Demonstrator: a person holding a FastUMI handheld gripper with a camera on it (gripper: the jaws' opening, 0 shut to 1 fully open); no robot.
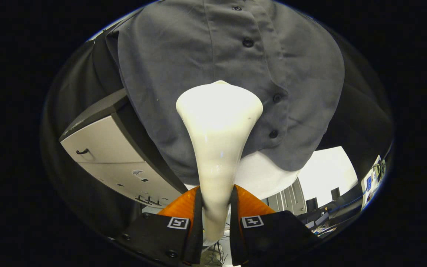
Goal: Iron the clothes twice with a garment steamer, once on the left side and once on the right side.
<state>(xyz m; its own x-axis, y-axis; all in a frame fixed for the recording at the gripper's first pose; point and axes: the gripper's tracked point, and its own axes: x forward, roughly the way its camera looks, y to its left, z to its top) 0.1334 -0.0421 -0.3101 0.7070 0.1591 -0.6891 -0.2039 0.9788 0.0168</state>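
A cream-white garment steamer [218, 126] rises from between my fingers, its narrow handle clamped by both of them and its wide head flaring out ahead. My gripper [215, 218] is shut on that handle. Beyond the head hangs a grey button-up shirt [184, 74], with its button placket [261, 85] running down just to the right of the steamer head. The head sits against or very close to the shirt's lower front, left of the buttons; contact cannot be told. The steamer hides part of the shirt's hem.
A white cabinet with a dark top and a small hook handle [113, 155] stands to the left of the shirt. A white surface [328, 170] and cluttered desk items [369, 181] lie to the lower right, behind the shirt's hem.
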